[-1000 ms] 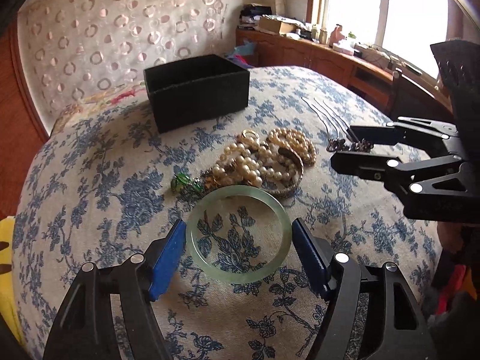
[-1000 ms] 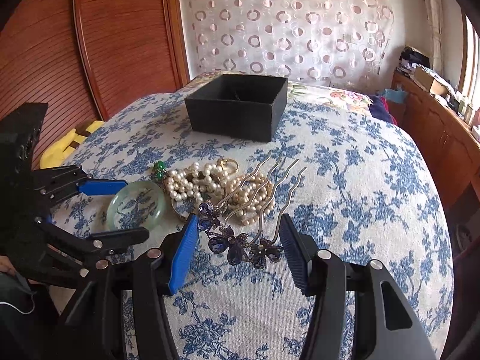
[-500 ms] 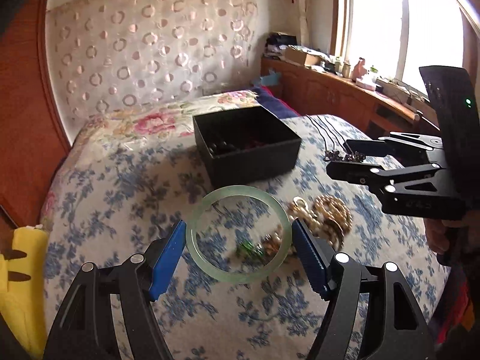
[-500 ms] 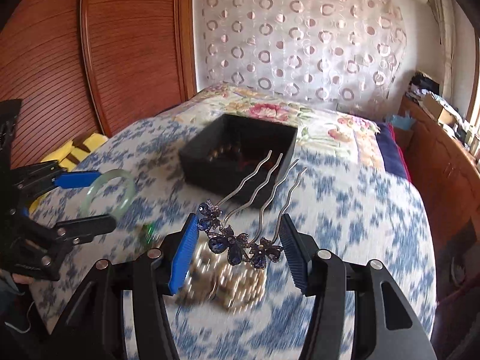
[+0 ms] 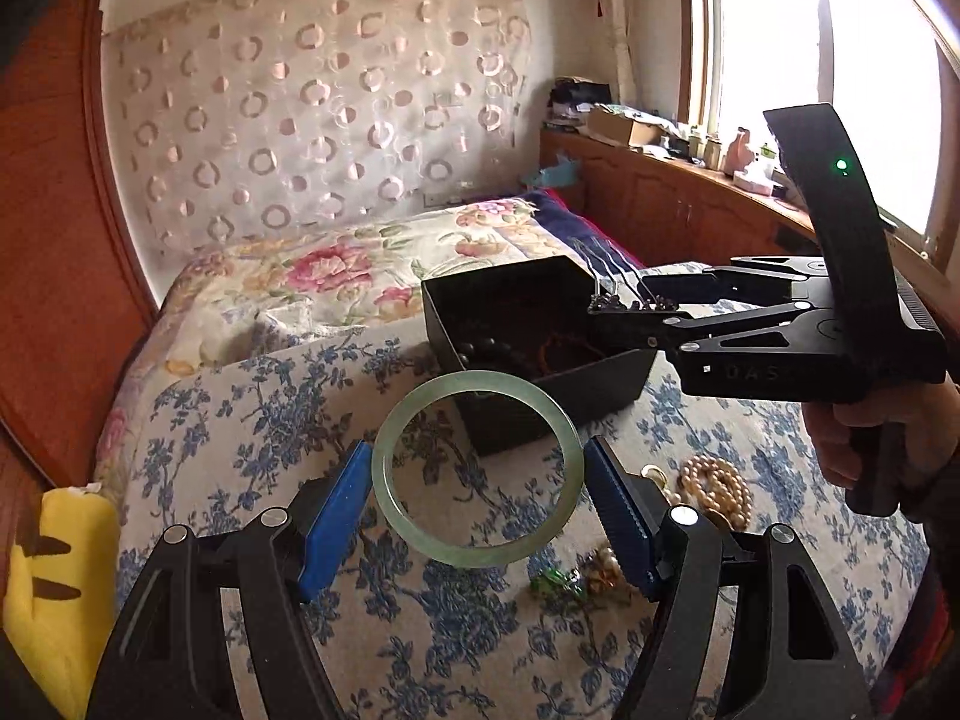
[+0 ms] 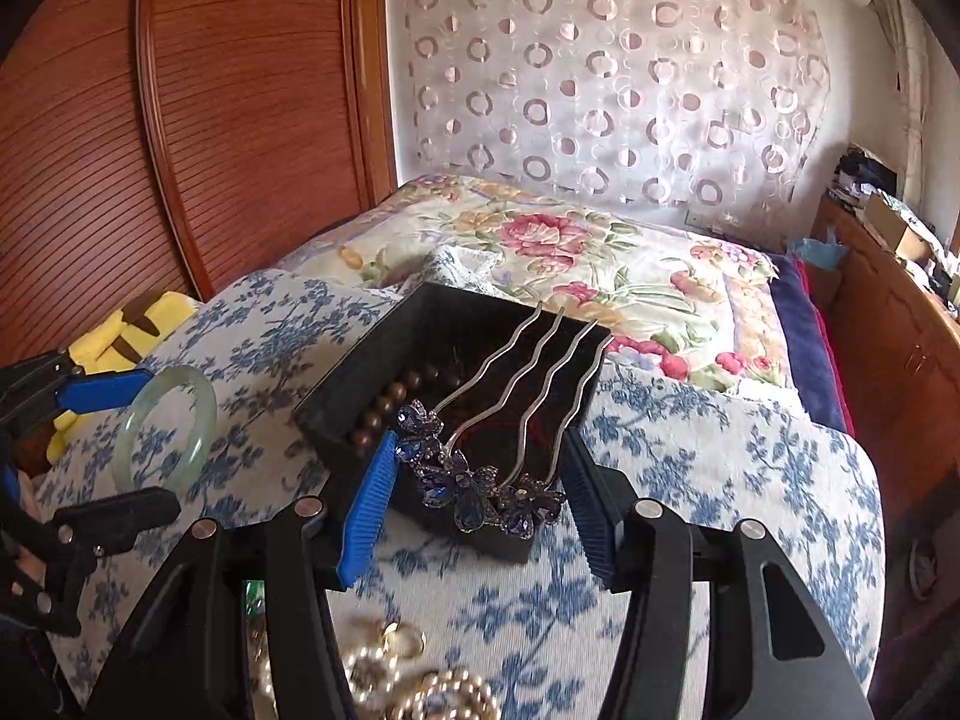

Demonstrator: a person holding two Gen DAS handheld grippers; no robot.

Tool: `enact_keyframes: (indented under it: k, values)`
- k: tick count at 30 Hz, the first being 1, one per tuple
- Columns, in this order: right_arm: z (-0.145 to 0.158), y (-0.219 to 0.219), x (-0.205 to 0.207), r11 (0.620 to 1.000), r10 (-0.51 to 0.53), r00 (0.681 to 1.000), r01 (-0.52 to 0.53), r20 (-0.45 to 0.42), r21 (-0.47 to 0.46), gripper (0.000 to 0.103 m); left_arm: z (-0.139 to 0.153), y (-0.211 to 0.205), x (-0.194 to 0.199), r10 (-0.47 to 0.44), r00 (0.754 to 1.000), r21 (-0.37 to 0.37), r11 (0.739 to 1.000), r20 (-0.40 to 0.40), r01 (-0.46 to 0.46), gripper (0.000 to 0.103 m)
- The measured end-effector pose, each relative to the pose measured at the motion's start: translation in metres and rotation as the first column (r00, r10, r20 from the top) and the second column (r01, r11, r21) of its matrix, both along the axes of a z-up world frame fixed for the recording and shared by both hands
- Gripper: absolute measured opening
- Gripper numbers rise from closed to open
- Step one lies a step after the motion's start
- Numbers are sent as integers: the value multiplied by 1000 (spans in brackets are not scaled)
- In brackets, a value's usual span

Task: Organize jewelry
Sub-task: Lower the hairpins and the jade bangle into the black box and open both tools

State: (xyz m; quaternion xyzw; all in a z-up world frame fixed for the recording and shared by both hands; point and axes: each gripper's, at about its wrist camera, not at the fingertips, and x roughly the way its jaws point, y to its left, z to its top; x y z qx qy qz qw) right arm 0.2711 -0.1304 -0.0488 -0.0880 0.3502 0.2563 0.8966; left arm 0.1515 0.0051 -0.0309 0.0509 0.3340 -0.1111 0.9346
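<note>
We read this moment as a double carry toward the black box [image 5: 528, 354], which sits at centre frame in the left-wrist view and already holds dark beads [image 6: 384, 402] along its left inner wall. Each gripper bears one piece, so that both can be dropped into the same container.

Left gripper [image 5: 477, 492], lower centre of its own view: the two blue pads [image 5: 333, 525] are spread wide and press on opposite sides of the pale green bangle [image 5: 477, 468], which stands between them with its opening facing the camera. Gripping across the full width keeps the smooth ring from rolling out. The bangle's upper arc overlaps the box's near corner in the picture; we judge it to be short of the box, not yet over the opening.

Right gripper [image 6: 480, 498], lower centre of its view: the jaws are somewhat narrower and pinch the jewelled blue flower head of the hair comb [image 6: 480, 486]. Its four wavy metal prongs point up-frame over the box interior, so release should let it fall inside.

Loose pearl strands [image 5: 717, 489] and a small green piece [image 5: 555, 585] lie on the blue-flowered bedspread [image 5: 240, 438] at lower right, unsorted.
</note>
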Motion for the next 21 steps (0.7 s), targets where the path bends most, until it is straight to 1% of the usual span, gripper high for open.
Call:
enact_keyframes:
  k: [9,10,11,12,21]
  values:
    - [-7,10,21,1000,20,999,-20,-29,-3,59,-2,4,25,27,1000,1,1000,-11,-27,69]
    - [-7,9,21,1000,19,999,-19,-28,-3,61,-3,5,28,31,999,2,1000,-12,-31,69]
    - [-7,9,22,1000,16,1000,-16,-24,-3,69,-2,5,30,32,999,2,999,-12,-32,69]
    - [-7,8,21,1000,13,1000,-13,-18,-1,73,-2,4,33,34,999,3,999,-11,-34,69]
    - [3,-20,14,999,-26,1000,26,2,25,73,5,-10,51,18,1000,13,1000,5,-18,69]
